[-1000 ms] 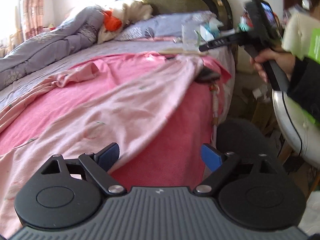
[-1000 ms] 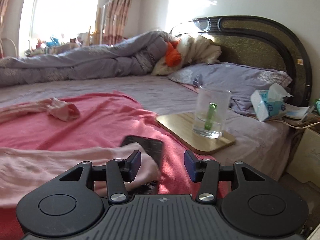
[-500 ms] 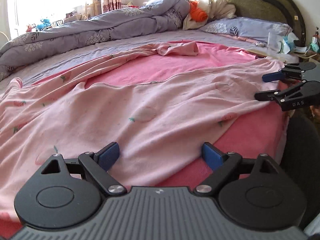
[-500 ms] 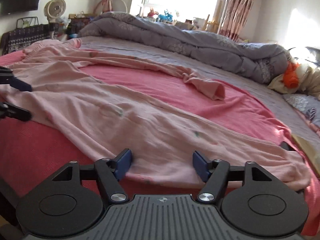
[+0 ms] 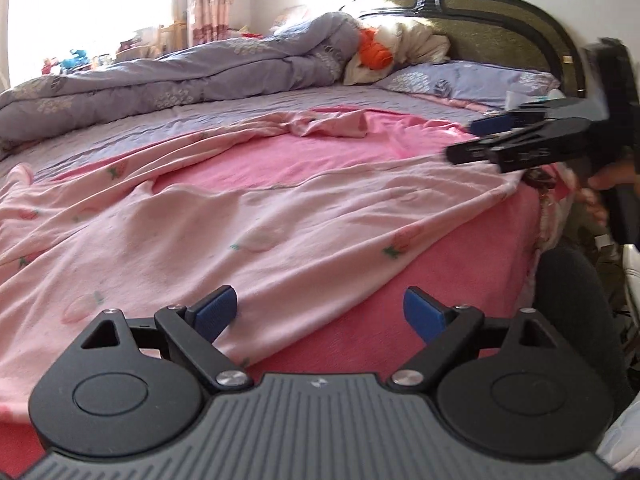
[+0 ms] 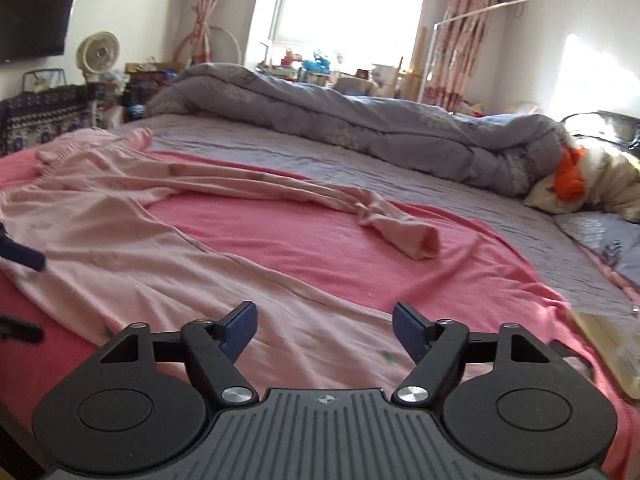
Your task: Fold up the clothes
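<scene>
A sunlit bedroom: the bed wears a lilac quilted cover under a coarse pink spread, with a puffy grey duvet rolled along the far side at twelve o'clock. The garment, thin pale-pink cotton with small strawberries, lies wrinkled across the spread, one leg trailing to a bunched cuff. The left claw hangs released over its near edge. The right claw, its jaws just closing a little, stands apart above the cloth, gripping nothing. A wooden tray sits at three o'clock.
</scene>
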Tool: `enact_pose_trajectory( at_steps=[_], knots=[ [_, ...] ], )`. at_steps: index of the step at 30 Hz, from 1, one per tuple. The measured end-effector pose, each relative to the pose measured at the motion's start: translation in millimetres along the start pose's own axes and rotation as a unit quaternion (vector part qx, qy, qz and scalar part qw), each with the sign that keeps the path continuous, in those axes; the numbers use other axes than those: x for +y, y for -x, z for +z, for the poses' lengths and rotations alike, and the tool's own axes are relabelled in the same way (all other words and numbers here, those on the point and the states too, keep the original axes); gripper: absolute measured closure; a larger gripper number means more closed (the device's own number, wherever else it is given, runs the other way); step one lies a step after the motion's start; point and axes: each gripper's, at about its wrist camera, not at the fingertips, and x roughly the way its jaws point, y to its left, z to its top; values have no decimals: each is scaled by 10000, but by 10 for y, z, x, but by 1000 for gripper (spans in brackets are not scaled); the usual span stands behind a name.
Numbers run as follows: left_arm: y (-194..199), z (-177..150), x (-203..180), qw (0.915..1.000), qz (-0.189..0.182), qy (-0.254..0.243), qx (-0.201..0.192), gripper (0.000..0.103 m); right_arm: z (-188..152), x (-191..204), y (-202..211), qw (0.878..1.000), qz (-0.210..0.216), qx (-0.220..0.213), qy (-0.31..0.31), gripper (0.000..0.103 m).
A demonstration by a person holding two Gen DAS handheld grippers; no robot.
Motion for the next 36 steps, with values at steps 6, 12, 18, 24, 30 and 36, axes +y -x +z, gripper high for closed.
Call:
enact_pose_trajectory(
  at_steps=[6,12,18,24,30,36],
  knots=[
    [-314,37,-272,9970,-695,-318,117,11,226,406,-765,9941,784,751,-54,54],
    [-387,-71,-277,9966,-772,-294,45,7,282,638,-1199,9946,492,823,391,71],
    [-382,-110,-278,9964,-798,-294,-49,7,400,675,-1514,9956,178,754,531,66],
    [-336,-173,-262,9957,-880,-249,-154,7,558,322,-1280,9960,242,839,-188,51],
    [-325,-220,-250,9950,-930,-296,-224,6,341,364,-757,9928,557,1037,232,51],
    [-341,-219,-291,9954,-869,-352,-197,5,220,500,-1097,9931,212,1103,341,51]
  ],
)
